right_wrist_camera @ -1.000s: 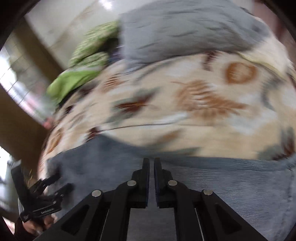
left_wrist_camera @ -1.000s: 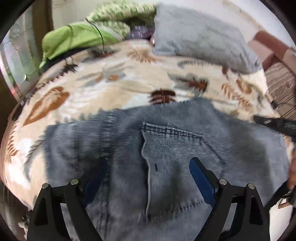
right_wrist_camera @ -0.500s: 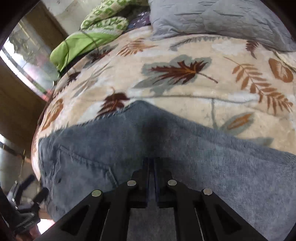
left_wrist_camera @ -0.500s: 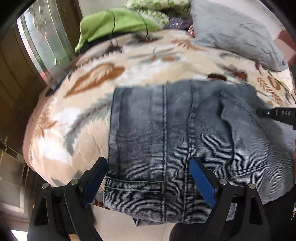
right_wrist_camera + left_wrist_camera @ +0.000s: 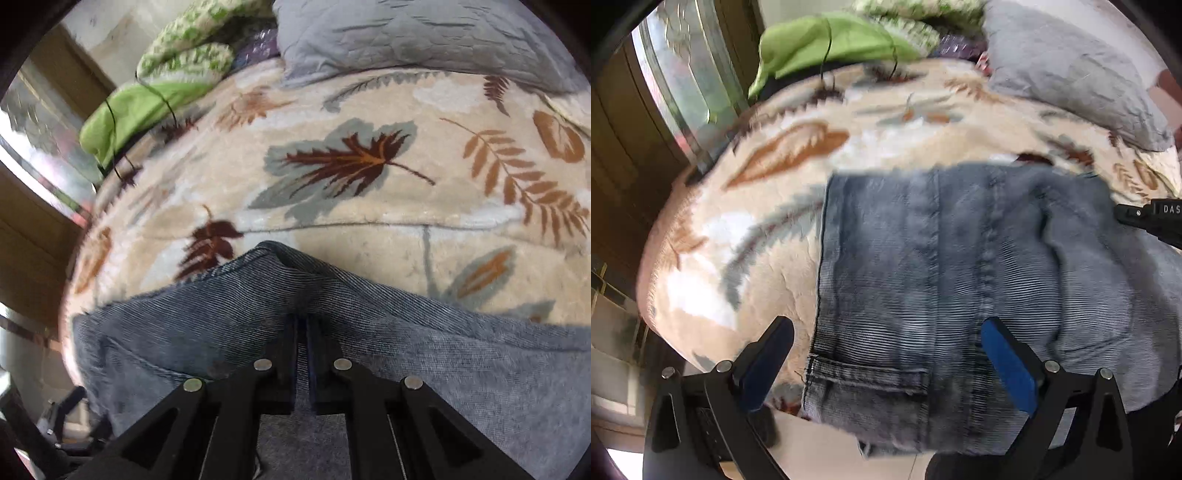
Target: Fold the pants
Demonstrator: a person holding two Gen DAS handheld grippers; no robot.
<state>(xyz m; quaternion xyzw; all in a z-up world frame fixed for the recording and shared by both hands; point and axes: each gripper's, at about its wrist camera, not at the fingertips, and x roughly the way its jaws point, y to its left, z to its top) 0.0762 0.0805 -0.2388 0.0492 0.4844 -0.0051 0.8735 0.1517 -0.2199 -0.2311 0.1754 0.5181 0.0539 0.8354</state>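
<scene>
On a leaf-print blanket (image 5: 369, 229) | grey-blue jeans (image 5: 923, 258) lie spread flat at the near edge | right gripper (image 5: 303, 332), fingers together, pinches a denim ridge, likely to carry a fold | left gripper (image 5: 886, 354) hovers spread wide over the waistband, gripping nothing.

A cream blanket (image 5: 879, 129) printed with brown, rust and grey-green leaves covers the bed. At 1 o'clock in the left view a grey pillow (image 5: 1067, 70) lies on it; at 12 a green cloth (image 5: 827, 40) with a thin black cord (image 5: 824, 51) over it, and just beside that a green-and-white patterned fabric (image 5: 184, 59). At 10 stands a glass-panelled wooden door (image 5: 676, 85). Pale floor (image 5: 820, 454) shows at 6.
</scene>
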